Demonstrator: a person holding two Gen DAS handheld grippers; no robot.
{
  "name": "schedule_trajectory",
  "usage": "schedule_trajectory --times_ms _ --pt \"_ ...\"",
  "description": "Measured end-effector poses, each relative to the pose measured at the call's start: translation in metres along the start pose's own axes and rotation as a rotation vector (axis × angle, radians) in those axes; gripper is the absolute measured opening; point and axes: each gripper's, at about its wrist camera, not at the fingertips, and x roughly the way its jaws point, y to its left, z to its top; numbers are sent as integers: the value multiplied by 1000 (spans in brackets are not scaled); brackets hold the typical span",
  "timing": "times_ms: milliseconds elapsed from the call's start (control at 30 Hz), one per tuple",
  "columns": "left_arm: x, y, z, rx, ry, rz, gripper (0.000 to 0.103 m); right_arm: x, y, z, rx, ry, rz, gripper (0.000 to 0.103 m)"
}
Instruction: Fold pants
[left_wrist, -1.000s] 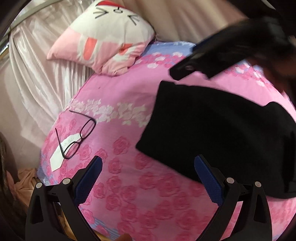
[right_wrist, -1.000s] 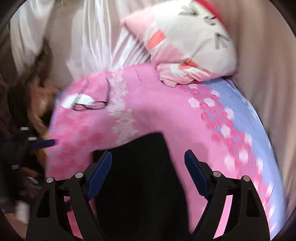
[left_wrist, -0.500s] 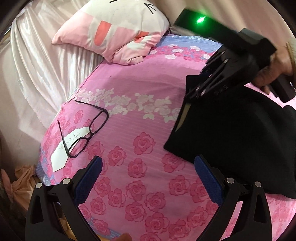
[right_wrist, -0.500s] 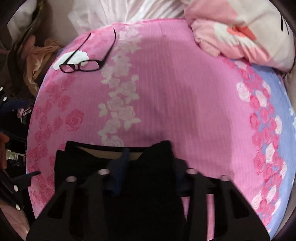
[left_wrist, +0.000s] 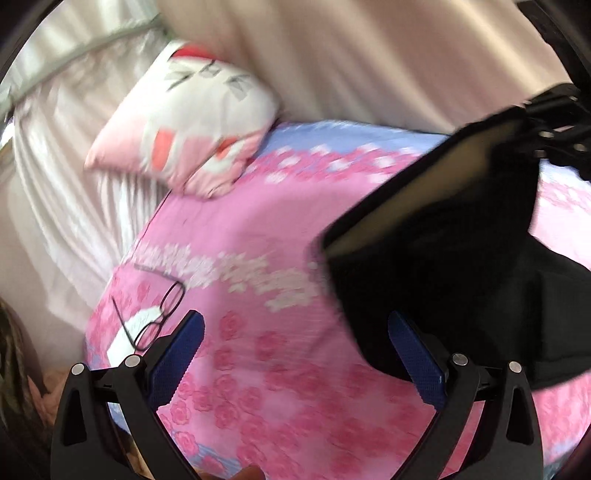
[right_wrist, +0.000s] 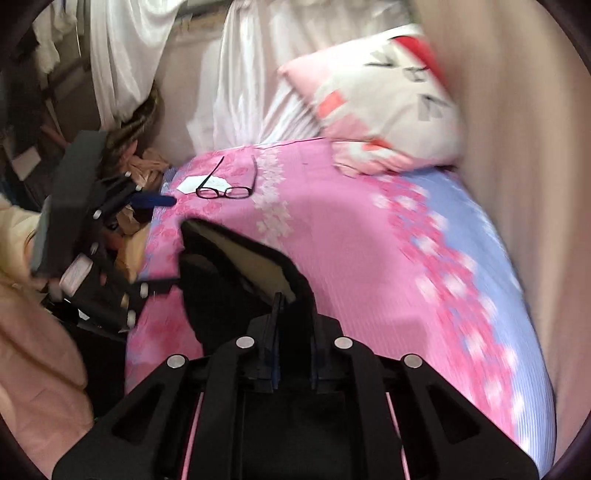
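Observation:
Black pants (left_wrist: 443, 258) hang over the pink flowered bed cover (left_wrist: 251, 236). My right gripper (left_wrist: 554, 125) holds one corner of the waistband up at the top right, so the pale lining shows. In the right wrist view that gripper (right_wrist: 291, 302) has its jaws closing tight, with black cloth (right_wrist: 221, 280) pinched between them. My left gripper (left_wrist: 295, 321) is open above the bed with nothing between its fingers. The pants' lower edge lies just behind its right finger (left_wrist: 413, 354). From the right wrist, the left gripper (right_wrist: 159, 242) is at the bed's left edge.
Black glasses (left_wrist: 159, 317) lie on a white paper slip (right_wrist: 192, 184) near the bed's left corner. A pink and white cat pillow (right_wrist: 388, 110) rests at the head. Pale curtains (left_wrist: 369, 55) ring the bed. A heap of clothes (right_wrist: 147, 166) sits beside it.
The right gripper shut on the pants' waistband and lifted it up and to the right. The left gripper rose and stayed open.

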Motion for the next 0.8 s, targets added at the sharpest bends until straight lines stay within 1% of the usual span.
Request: schedule_trajectory --times_ms 33,100,167,200,267,300,333,367,400,433,467,533,567,600,633,667,700,733,800 --pt "-14 -15 1 30 -17 -29 98 -18 -2 -17 21 0 -10 10" --pt "-36 -46 2 91 -37 -73 98 -59 -13 -67 81 25 -66 10" --pt "-50 -77 4 148 -43 -98 98 -87 -23 -110 154 43 -99 10" --pt "-58 -100 6 181 -51 -133 98 -103 -33 -145 218 59 -114 10" --pt "-65 -138 9 225 -59 -188 98 -115 -45 -194 294 91 -136 11" --pt "-65 -154 11 244 -60 -209 98 -118 -50 -220 342 107 -141 13" --pt "-65 -178 12 274 -62 -235 98 -117 -58 -251 415 135 -135 17" --pt "-64 -197 12 300 -62 -249 98 -114 -62 -281 464 175 -170 21" --pt "-62 -216 13 325 -64 -270 98 -114 -65 -299 514 195 -186 23" --pt "-59 -228 14 345 -61 -281 98 -120 -67 -324 603 184 -214 31" --pt "-54 -242 15 373 -54 -281 98 -130 -66 -337 660 145 -253 38" --pt "-46 -261 15 405 -50 -281 98 -160 -52 -356 799 31 -327 39" --pt "-43 -265 14 418 -42 -278 98 -171 -42 -360 848 -22 -343 39" --pt "-38 -271 16 419 -40 -282 98 -184 -27 -363 898 -95 -358 39" --pt "-36 -273 17 418 -38 -283 98 -191 -19 -365 936 -138 -381 48" --pt "-33 -277 18 419 -33 -277 98 -194 -8 -367 988 -179 -404 70" --pt "-32 -280 17 417 -31 -277 98 -193 -1 -368 1018 -196 -416 80" --pt "-26 -283 18 420 -27 -273 98 -188 9 -367 1043 -211 -430 85" --pt "-19 -289 20 429 -30 -262 98 -173 19 -363 1074 -246 -411 84"
